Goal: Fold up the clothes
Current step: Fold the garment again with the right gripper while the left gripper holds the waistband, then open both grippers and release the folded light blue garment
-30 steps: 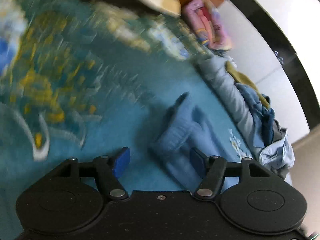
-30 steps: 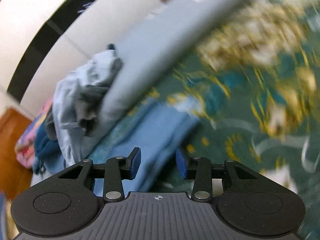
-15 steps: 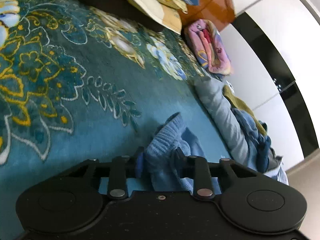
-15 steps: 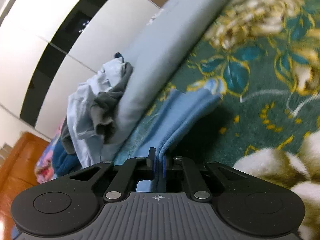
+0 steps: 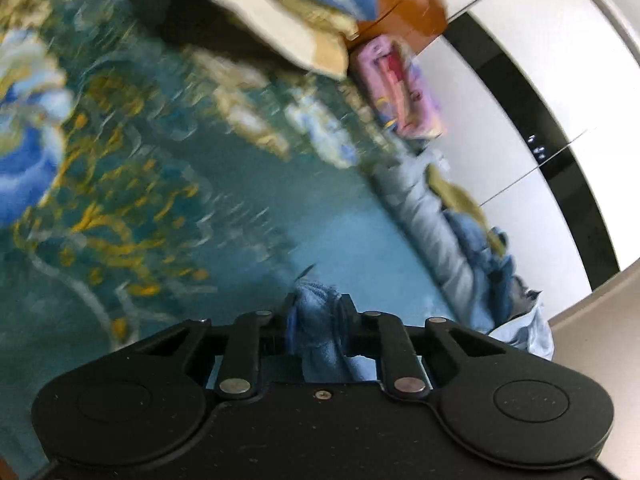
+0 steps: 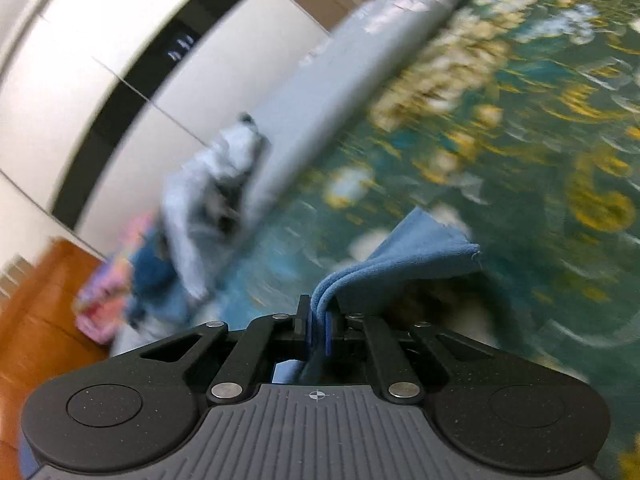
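Blue knit fabric, the blue garment (image 5: pixel 320 320), is clamped between the jaws of the left gripper (image 5: pixel 317 312); the right gripper (image 6: pixel 318 326) pinches its folded edge (image 6: pixel 404 256), which juts ahead and right. Beyond lies the teal floral bedspread (image 5: pixel 168 208); a clothes heap (image 6: pixel 216 200) sits ahead-left of the right gripper.

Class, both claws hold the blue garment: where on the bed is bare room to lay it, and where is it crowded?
Free: the open teal floral bedspread ahead of the left claw and right claw holding the blue garment. Crowded: the wardrobe-side edge, with the grey rolled quilt and clothes pile.
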A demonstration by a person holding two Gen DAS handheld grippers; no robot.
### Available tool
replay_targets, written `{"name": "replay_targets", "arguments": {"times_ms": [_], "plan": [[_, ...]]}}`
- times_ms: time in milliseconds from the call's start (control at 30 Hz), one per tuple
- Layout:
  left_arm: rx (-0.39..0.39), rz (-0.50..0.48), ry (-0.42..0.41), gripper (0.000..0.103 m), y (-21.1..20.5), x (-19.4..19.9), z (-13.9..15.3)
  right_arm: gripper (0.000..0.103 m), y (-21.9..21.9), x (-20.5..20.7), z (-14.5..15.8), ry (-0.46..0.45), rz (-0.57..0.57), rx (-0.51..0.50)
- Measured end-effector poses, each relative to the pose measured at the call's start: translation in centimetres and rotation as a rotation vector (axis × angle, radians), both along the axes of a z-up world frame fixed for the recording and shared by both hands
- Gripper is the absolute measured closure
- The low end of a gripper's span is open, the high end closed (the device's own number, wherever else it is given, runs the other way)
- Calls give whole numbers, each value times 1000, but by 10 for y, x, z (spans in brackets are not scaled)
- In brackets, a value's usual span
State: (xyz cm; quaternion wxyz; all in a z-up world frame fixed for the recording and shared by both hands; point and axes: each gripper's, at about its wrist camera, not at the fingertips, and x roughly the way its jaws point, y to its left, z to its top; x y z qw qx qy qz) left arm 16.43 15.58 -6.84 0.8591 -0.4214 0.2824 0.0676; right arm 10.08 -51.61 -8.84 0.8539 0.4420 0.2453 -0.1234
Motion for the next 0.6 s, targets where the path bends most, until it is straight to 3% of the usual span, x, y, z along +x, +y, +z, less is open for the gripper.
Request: {"name": "replay_targets", "arguments": {"times_ms": [100, 300, 433, 600], "plan": [[-12, 14, 35, 84, 2, -9, -13, 99, -2, -21, -25, 58, -40, 74], [-42, -10, 55, 76, 12, -17, -16, 87, -13, -42, -41, 18, -131, 164], [76, -57, 47, 69, 10, -23, 2, 88, -25, -47, -50, 4, -196, 239], [211, -43, 3, 65, 8, -37, 29, 90, -27, -52, -47, 12, -248, 238]]}}
